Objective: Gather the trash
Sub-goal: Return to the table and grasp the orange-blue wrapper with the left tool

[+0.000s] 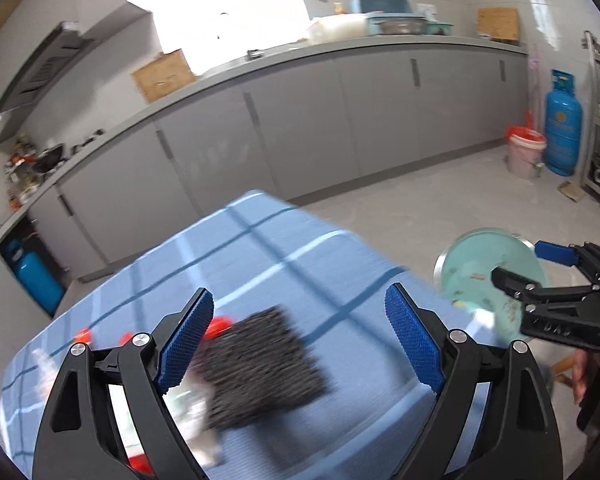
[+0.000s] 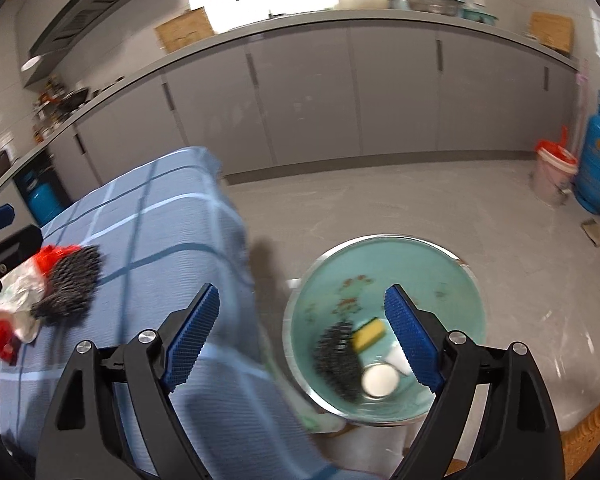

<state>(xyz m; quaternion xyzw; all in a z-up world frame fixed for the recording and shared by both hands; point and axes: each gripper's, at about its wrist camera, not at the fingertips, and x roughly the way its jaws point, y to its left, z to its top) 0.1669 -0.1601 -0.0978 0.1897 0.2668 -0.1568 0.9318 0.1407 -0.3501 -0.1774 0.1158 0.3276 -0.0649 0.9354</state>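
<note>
Kitchen: range hood (image 1: 39, 68) (gas cylinder (image 1: 562, 124) too).

Dark scouring pad (image 1: 259, 364): smeared by motion blur between the fingers of the left claw (image 1: 300, 344); texture not resolved.
Red-and-white plastic wrapper (image 1: 187, 408): largely hidden behind the left finger of that claw; blurred.
Teal basin (image 2: 384, 320): near rim covered by the right claw (image 2: 302, 334); contents blurred.
Surface (image 2: 159, 240): near part cut off by the lower edge of the picture.
Items on the far counter (image 1: 31, 160): too small to be identified.
</note>
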